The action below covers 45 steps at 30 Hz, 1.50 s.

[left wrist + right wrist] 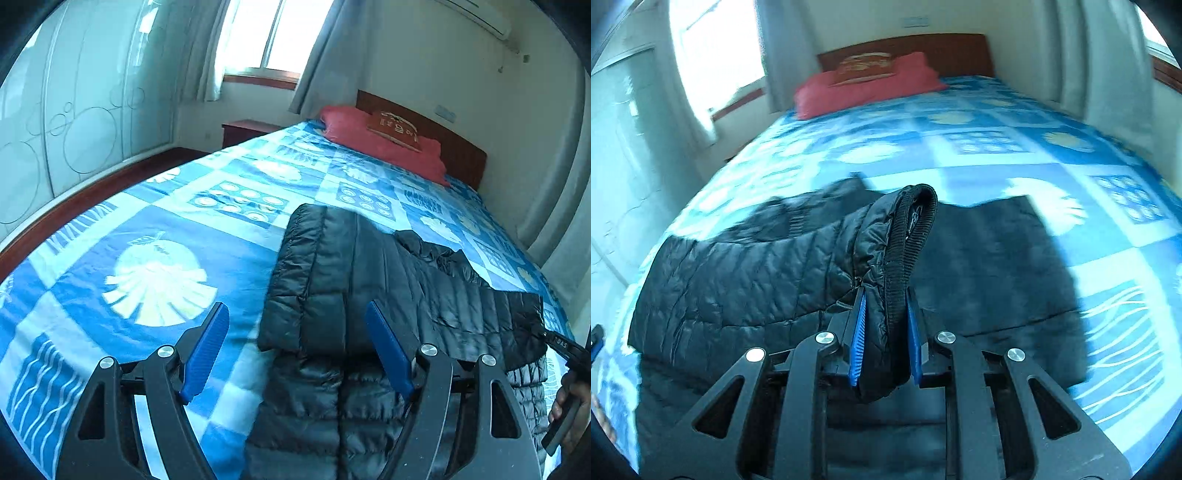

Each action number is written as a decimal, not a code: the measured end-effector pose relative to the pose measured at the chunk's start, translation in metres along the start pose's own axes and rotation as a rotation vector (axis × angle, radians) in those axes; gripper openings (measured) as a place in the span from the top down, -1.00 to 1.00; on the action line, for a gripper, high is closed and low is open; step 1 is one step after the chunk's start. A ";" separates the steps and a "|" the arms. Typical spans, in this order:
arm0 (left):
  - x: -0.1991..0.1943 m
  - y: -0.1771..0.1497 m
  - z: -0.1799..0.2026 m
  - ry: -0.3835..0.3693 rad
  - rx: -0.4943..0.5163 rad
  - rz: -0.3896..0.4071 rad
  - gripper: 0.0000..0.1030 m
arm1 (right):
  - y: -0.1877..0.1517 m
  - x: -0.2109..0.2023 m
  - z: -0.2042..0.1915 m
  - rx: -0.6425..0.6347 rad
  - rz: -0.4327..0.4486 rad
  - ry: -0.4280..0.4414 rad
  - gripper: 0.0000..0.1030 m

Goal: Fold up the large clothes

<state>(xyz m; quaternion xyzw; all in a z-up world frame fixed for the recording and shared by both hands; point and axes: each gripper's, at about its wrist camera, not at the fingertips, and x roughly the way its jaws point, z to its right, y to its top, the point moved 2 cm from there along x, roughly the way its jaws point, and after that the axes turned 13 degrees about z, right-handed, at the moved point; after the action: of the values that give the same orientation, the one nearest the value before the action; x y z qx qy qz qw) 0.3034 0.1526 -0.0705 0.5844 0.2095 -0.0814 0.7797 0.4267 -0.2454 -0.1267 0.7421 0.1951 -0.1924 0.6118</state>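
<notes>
A black quilted puffer jacket (369, 280) lies on the blue patterned bedspread (147, 229). My left gripper (297, 314) is open and empty, just above the jacket's left edge, one blue pad over the bedspread and one over the jacket. My right gripper (884, 295) is shut on a ribbed hem or cuff of the jacket (908, 236), which stands up in a loop between the blue pads. The rest of the jacket (738, 273) spreads out to the left below it. The right gripper also shows at the right edge of the left wrist view (565, 350), at the jacket's edge.
A red pillow (380, 140) lies at the wooden headboard (458, 147). A white wardrobe (74, 110) stands along the left. A window with curtains (266, 37) and a nightstand (243, 129) are at the far end. A wall runs close along the bed's right side.
</notes>
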 end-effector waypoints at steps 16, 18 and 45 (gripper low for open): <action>0.084 -0.019 0.029 0.048 0.180 -0.121 -0.46 | -0.019 0.008 0.006 -0.051 0.010 -0.057 0.03; 0.096 -0.026 0.022 0.083 0.182 -0.157 -0.46 | -0.029 0.022 0.001 -0.068 -0.045 -0.028 0.03; 0.145 0.012 0.038 0.117 0.156 -0.155 -0.47 | 0.011 0.069 -0.022 -0.069 -0.023 -0.009 -0.21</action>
<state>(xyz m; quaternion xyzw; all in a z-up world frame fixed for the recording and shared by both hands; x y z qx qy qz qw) 0.4472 0.1376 -0.1127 0.6290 0.2920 -0.1231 0.7099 0.4923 -0.2218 -0.1503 0.7174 0.2076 -0.1958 0.6356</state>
